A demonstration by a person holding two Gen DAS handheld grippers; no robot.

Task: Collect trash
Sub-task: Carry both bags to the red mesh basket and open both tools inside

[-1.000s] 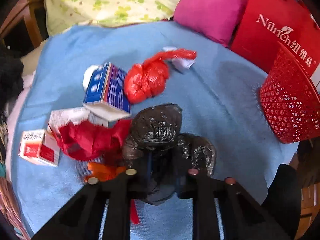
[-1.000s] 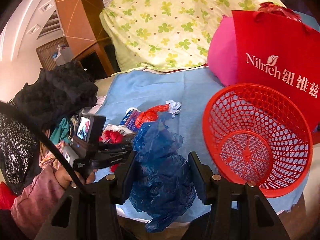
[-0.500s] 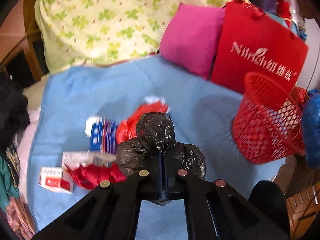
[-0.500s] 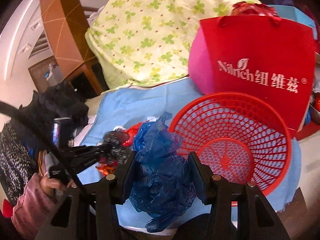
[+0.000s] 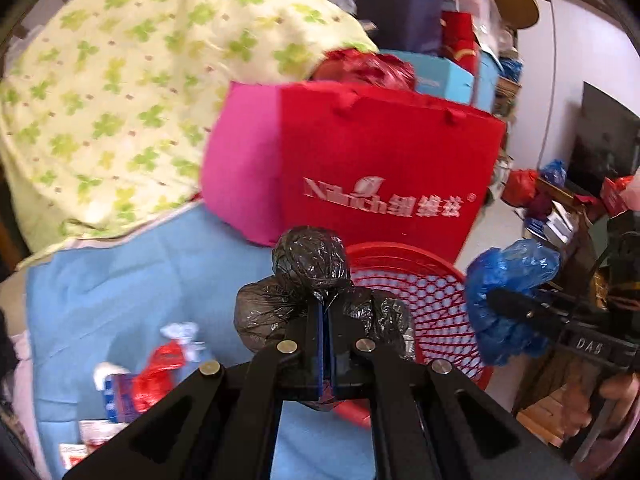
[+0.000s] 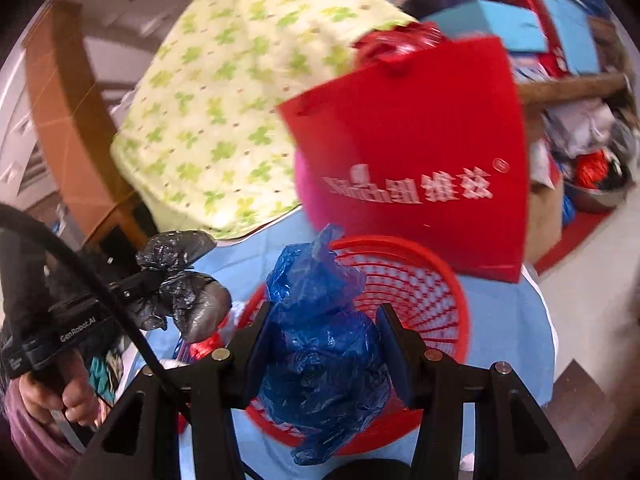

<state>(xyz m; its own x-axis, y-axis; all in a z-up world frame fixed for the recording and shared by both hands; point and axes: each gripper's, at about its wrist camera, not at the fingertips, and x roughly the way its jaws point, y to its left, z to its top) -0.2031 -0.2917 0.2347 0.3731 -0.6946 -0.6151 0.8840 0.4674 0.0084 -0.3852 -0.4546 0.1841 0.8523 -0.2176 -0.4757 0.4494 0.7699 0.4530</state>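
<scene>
Left wrist view: the left tongs (image 5: 325, 312) are pressed fully together, pinching a crumpled black plastic bag (image 5: 308, 264) that bulges above and to both sides of the tips. The bag hangs in the air at the near rim of a red mesh basket (image 5: 424, 300), which sits on a blue cloth (image 5: 120, 280) spread over the surface below. Behind the basket stands a red shopping bag (image 5: 384, 160) with white lettering, and a pink cushion (image 5: 240, 168) leans against it. A yellow quilt with green clover print (image 5: 120, 80) is heaped further back. On the cloth at lower left lie a red plastic bag (image 5: 156, 376) and small cartons (image 5: 116, 396). At the right edge, the right tongs (image 5: 516, 308) carry a blue plastic bag (image 5: 508, 292) beside the basket.

Right wrist view: the right tongs (image 6: 326, 344) stand partly open, their pads clamped on the blue plastic bag (image 6: 320, 340), which fills the gap and hangs directly over the red mesh basket (image 6: 420, 280). To the left, the left tongs (image 6: 160, 280) hold the black plastic bag (image 6: 180, 280) just outside the basket's left rim. A hand (image 6: 60, 392) grips that tool's handle at lower left. The red shopping bag (image 6: 420, 152) rises behind the basket.
</scene>
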